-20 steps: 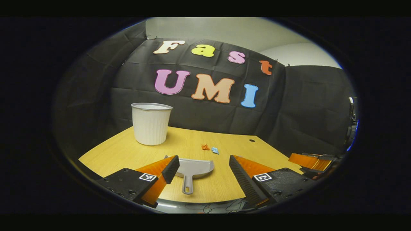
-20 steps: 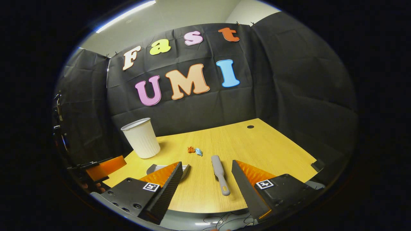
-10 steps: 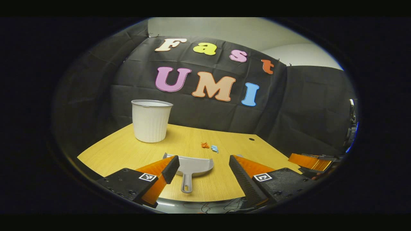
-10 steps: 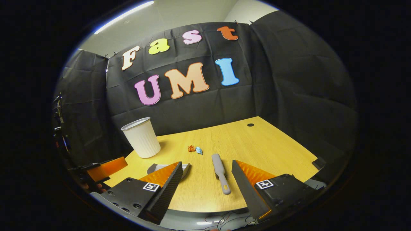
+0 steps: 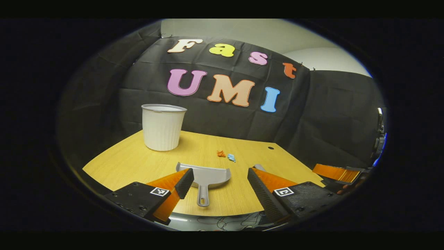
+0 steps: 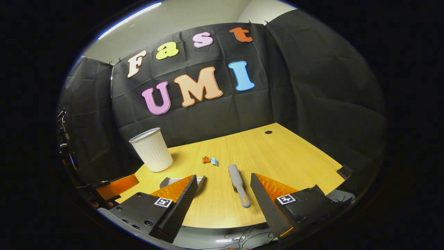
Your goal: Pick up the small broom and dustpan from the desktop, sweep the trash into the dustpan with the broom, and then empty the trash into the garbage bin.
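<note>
A grey dustpan [image 5: 208,175] lies on the wooden desk [image 5: 138,163], handle toward me, just beyond and between the fingertips of my open left gripper [image 5: 220,184]. A grey broom [image 6: 238,185] lies flat ahead of my open right gripper [image 6: 223,194], near its right finger. Two bits of trash, one orange [image 5: 220,153] and one blue [image 5: 231,157], sit mid-desk past the dustpan. The white ribbed garbage bin [image 5: 163,128] stands upright at the back left. In the right gripper view the dustpan [image 6: 168,181] is half hidden behind my left finger. Neither gripper touches anything.
The right gripper [image 5: 334,172] shows at the far right of the left gripper view, and the left gripper [image 6: 116,184] at the lower left of the right gripper view. A cable hole [image 6: 268,132] marks the desk's back right. Cables hang below the front edge.
Both grippers have drifted slightly forward over the desk's front edge, so the dustpan and broom sit a little nearer. Both stay open. Nothing on the desk has moved.
</note>
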Available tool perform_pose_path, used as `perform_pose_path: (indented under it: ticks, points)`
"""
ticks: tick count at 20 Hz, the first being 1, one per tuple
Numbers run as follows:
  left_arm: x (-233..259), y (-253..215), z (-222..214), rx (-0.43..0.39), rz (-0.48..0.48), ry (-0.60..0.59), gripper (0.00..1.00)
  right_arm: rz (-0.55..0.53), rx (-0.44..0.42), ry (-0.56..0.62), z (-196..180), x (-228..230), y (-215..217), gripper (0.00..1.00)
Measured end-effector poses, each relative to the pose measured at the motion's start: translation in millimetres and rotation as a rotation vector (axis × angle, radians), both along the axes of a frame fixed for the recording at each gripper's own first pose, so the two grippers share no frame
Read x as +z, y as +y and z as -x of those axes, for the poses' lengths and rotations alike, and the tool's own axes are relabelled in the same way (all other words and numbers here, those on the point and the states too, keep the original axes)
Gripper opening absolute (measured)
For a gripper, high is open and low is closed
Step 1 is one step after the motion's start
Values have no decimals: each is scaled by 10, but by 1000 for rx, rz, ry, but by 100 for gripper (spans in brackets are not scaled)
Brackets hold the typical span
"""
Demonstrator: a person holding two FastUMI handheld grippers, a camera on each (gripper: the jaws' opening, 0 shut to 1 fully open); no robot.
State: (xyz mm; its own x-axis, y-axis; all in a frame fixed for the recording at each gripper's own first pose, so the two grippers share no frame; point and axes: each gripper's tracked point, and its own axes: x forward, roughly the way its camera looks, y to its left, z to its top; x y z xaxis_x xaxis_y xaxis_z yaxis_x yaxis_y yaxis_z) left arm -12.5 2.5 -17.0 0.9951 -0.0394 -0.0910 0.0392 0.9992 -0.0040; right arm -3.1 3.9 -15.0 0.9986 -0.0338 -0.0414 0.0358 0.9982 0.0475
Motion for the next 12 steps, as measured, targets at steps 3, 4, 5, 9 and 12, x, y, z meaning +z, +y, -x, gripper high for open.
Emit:
perform_pose_path:
  ticks: [3, 4, 5, 9, 12]
  points:
    - [-55, 43, 21, -30, 11, 26, 93, 11, -18, -4, 43, -26, 70, 92]
    - [-77, 74, 29, -36, 9, 36, 93, 13, -23, -6, 45, -36, 99, 92]
    - [-93, 121, 34, -39, 5, 42, 94, 21, -29, -9, 40, -52, 118, 92]
    - [-152, 225, 2, -26, -6, 79, 93, 52, -23, 18, -102, -122, 141, 92]
    - [-278, 247, -151, 8, -39, 121, 93, 109, -13, 75, -366, -198, -14, 92]
